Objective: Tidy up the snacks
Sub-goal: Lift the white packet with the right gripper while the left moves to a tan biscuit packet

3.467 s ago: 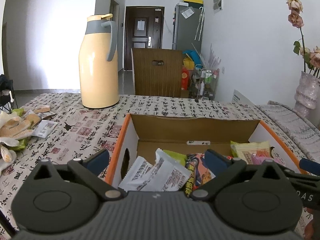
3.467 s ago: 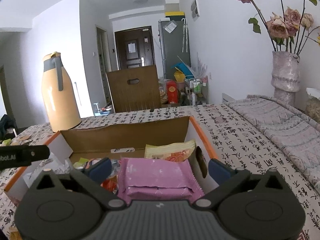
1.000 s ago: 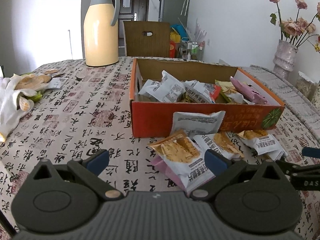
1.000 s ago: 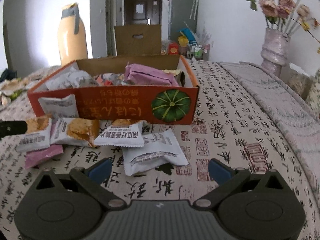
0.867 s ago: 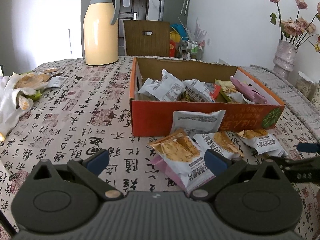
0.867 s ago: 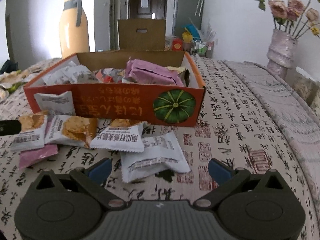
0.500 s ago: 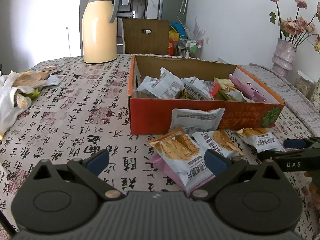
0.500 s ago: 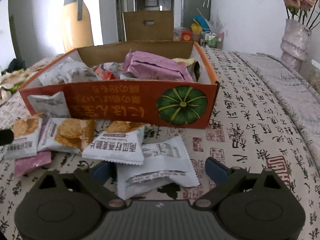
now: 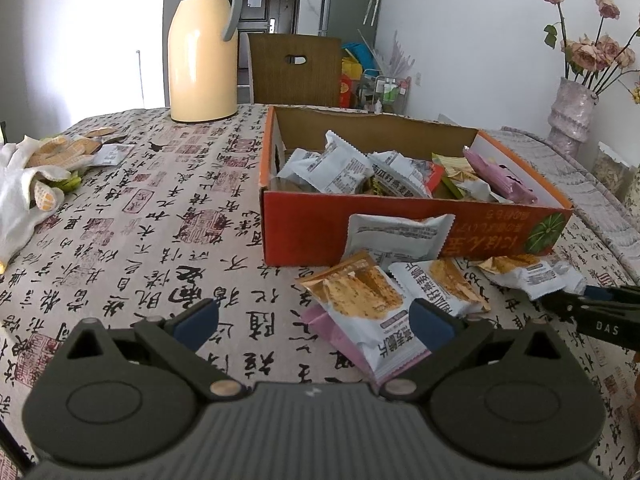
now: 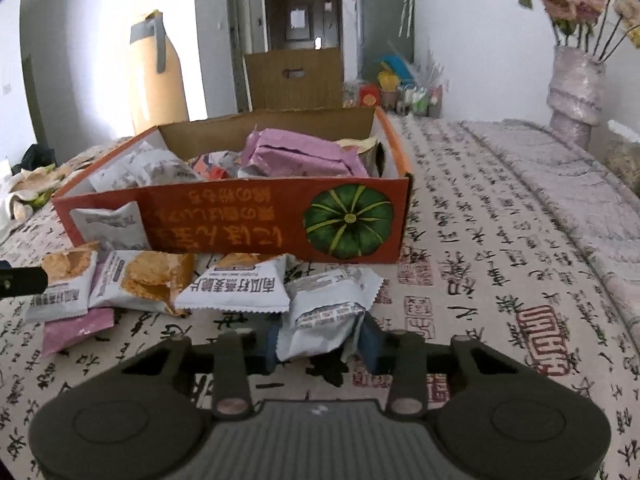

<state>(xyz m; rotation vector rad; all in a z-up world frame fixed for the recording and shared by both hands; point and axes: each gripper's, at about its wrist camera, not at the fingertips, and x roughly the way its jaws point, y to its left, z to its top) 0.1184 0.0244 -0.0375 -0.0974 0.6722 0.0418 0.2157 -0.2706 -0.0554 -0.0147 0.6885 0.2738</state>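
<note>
**Pinching a white packet in front of the snack box**

Looking along the left gripper (image 9: 314, 320), its jaws stand spread and hold nothing, low over the table (image 9: 160, 216). Just beyond them a biscuit packet (image 9: 360, 300) lies on a pink packet (image 9: 332, 330), near the orange box (image 9: 304, 236) full of snacks.

From the right wrist, the right gripper (image 10: 320, 342) has its jaws pressed onto a white snack packet (image 10: 324, 316), crumpling it. It lies on the table just before the box's pumpkin-printed wall, touching another white packet (image 10: 240, 286).

Loose snack packets (image 10: 234, 284) lie before the box (image 10: 248, 220) — more packets (image 9: 332, 164) inside it, thermos (image 9: 202, 44) behind.
</note>
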